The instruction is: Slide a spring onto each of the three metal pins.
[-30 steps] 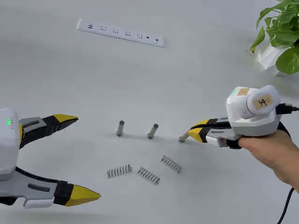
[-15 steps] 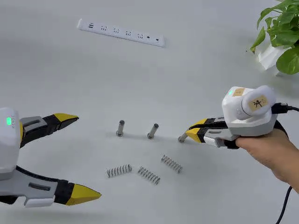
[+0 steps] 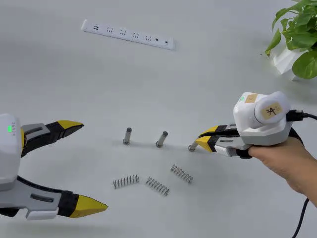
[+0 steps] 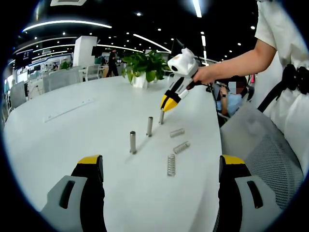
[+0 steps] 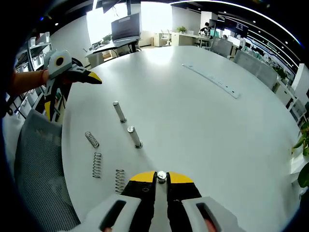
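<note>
We clamp the right gripper [image 3: 199, 142] on the pin [image 3: 192, 147] at its tips; left gripper [image 3: 92, 166] gapes empty above white table [image 3: 208, 74].

Mid-frame, three short dull-grey metal pins [image 3: 127, 136] and three coiled shiny metal-wire springs [image 3: 126, 181] sit on a smooth matt white tabletop [image 3: 198, 74], a smooth white plastic power strip [image 3: 128, 34] upper left.

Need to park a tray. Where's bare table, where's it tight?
Bare: the wide stretch between power strip and pins; also from strip across to plant. Tight: pins and springs, flanked by open left gripper and right gripper, shut on the end pin.
</note>
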A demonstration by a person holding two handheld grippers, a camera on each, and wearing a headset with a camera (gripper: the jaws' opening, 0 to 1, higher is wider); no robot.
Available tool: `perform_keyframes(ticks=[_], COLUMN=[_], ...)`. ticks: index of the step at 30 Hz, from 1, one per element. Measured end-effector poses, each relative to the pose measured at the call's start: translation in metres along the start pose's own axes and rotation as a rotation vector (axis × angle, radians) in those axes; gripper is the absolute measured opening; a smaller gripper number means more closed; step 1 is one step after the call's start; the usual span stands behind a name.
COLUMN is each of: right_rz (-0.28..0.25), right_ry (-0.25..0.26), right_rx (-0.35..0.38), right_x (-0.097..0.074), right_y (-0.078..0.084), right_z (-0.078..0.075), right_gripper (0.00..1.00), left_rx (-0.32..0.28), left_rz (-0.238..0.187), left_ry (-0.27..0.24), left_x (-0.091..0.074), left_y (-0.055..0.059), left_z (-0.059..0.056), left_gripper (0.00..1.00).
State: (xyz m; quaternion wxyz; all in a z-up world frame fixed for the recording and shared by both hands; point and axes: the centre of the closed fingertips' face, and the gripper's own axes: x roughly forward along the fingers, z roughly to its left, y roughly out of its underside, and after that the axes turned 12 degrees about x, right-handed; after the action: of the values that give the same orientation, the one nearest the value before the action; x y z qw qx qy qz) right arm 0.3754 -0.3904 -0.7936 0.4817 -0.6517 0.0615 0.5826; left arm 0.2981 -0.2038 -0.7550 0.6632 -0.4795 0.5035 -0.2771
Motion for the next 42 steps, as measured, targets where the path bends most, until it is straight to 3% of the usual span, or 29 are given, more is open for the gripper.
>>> perform_keyframes(ticks=[13, 42], right_rz=[-0.022, -0.109], right_ry=[-0.003, -0.002], right_rx=[0.012, 0.05], right_x=[-0.004, -0.038], right_y=[-0.004, 0.001], right_z=[0.001, 0.008], right_gripper=[0.11, 0.37], left_rx=[0.004, 0.029], left_rz=[0.002, 0.014], left_ry=[0.007, 0.021], left_x=[0.001, 0.001], left_y=[0.0, -0.009], left_z=[-0.001, -0.006], left_gripper=[0.99, 0.99])
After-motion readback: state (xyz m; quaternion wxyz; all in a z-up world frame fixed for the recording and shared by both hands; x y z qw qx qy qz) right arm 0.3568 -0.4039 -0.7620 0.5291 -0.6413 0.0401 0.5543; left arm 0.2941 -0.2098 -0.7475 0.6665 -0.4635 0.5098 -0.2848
